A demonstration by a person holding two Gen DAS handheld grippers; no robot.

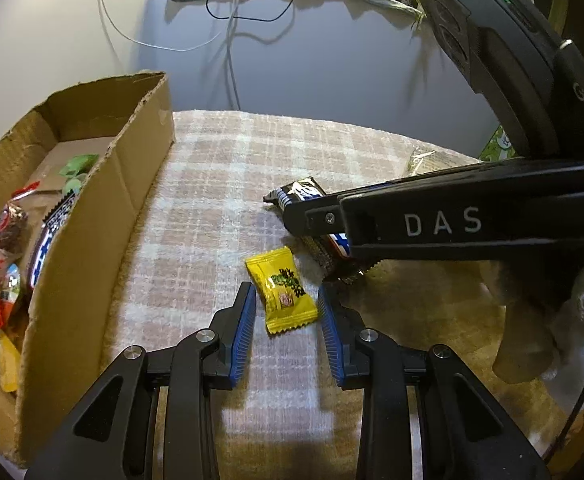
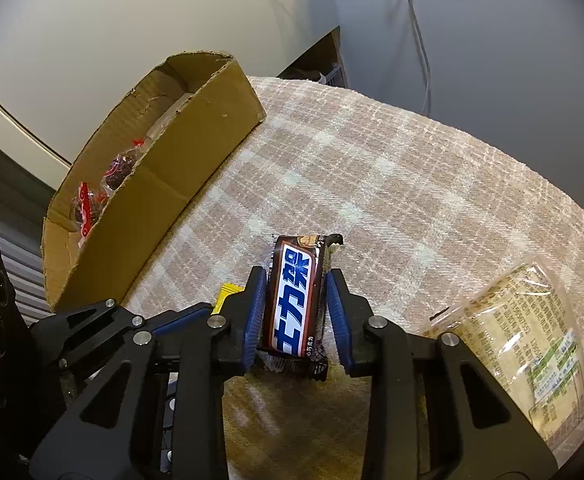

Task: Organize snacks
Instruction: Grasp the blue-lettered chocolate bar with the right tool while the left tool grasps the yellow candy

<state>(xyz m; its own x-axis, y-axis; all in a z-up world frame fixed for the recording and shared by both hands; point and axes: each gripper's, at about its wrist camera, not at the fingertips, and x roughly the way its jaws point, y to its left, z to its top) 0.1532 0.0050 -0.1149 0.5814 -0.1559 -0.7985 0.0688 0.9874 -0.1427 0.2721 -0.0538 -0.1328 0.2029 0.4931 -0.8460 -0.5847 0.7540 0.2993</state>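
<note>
A yellow candy packet (image 1: 283,293) lies on the plaid cloth between the open fingers of my left gripper (image 1: 286,300); neither pad touches it. A brown chocolate bar with a blue and white label (image 2: 295,306) lies between the blue pads of my right gripper (image 2: 296,298); the left pad touches it and a small gap shows at the right pad. In the left wrist view the right gripper (image 1: 304,220) reaches in from the right over the same bar (image 1: 296,191). A cardboard box (image 1: 91,216) on the left holds several wrapped snacks; it also shows in the right wrist view (image 2: 163,184).
A clear bag of pale biscuits (image 2: 532,344) lies at the right on the plaid cloth (image 2: 372,184). A green packet edge (image 1: 500,146) sits at the far right. Cables (image 1: 231,20) hang down the wall behind the table. A corner of the yellow packet (image 2: 227,294) peeks out left of the right gripper.
</note>
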